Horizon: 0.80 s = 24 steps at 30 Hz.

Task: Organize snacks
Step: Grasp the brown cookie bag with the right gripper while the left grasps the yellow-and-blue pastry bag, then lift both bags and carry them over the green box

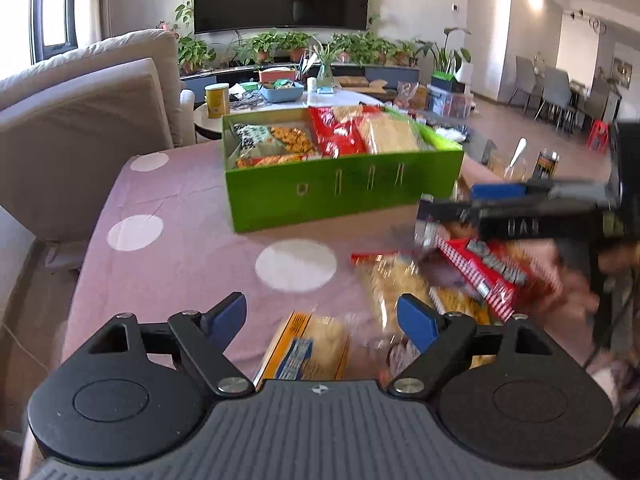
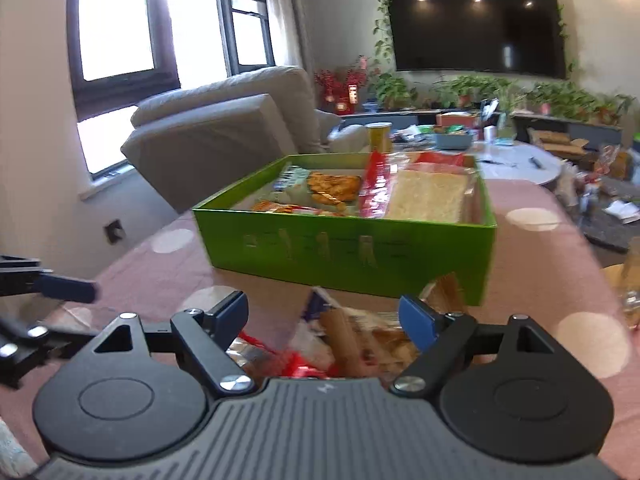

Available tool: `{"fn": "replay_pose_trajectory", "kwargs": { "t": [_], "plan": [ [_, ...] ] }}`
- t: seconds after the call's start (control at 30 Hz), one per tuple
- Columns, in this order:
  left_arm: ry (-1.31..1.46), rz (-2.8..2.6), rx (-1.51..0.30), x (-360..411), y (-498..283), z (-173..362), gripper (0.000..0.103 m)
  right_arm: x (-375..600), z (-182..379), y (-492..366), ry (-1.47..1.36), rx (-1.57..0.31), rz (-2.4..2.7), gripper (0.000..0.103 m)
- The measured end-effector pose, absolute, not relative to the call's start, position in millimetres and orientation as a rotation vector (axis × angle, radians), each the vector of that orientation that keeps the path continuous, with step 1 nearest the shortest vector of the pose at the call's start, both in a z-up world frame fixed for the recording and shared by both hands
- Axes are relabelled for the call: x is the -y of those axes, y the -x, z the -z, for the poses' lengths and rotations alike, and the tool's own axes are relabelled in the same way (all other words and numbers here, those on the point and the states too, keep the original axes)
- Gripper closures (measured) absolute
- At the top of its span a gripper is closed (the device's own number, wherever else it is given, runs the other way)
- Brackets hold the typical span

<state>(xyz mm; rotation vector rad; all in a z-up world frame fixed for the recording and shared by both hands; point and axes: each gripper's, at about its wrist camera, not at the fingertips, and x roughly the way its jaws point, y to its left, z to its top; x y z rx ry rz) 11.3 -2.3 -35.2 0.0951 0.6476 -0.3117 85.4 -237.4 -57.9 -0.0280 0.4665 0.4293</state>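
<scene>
A: Left view: how far is the sorting getting?
B: The box (image 1: 344, 196), ahead of the wide, empty left tongs (image 1: 320, 320), is being filled; loose packets (image 1: 308, 350) are lying under them.

A: Right view?
B: A packet (image 2: 352, 336) is sitting between the right tongs (image 2: 324, 316); a grip cannot be told.

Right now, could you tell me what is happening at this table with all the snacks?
A person with a gripper in each hand is sorting snacks into a green box on the pink dotted tablecloth. The box already holds several packets. The right gripper grips a red-labelled snack packet just in front of the box. The left gripper hangs open over the loose packets.
</scene>
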Motion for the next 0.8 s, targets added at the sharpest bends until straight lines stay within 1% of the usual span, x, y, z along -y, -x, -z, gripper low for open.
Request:
{"fn": "replay_pose_trajectory", "kwargs": {
  "t": [0.1,0.23,0.27,0.33,0.43,0.6,0.8],
  "plan": [
    [-0.132,0.298,-0.682,0.7,-6.3,45.4,0.022,243.5,57.4,-83.0,0.052,-0.468,-0.353,0.040],
    [-0.143,0.264,-0.717,0.0,-7.6,55.8,0.025,250.8,64.1,-92.7,0.039,-0.533,-0.295,0.038],
    [-0.142,0.255,-0.727,-0.7,-9.1,57.3,0.027,252.2,66.1,-95.9,0.033,-0.549,-0.279,0.037],
    [-0.129,0.251,-0.750,-2.2,-11.6,60.3,0.039,255.0,69.7,-103.8,0.005,-0.594,-0.284,0.035],
    [-0.102,0.265,-0.780,-3.7,-14.5,65.3,0.052,258.7,73.7,-109.2,-0.035,-0.612,-0.307,0.029],
    [-0.116,0.258,-0.775,1.5,-17.2,68.4,0.058,251.6,79.0,-113.3,-0.014,-0.603,-0.298,0.029],
    [-0.097,0.249,-0.777,1.2,-22.3,66.7,0.062,237.0,79.2,-124.7,0.000,-0.593,-0.291,0.029]
  ]
}}
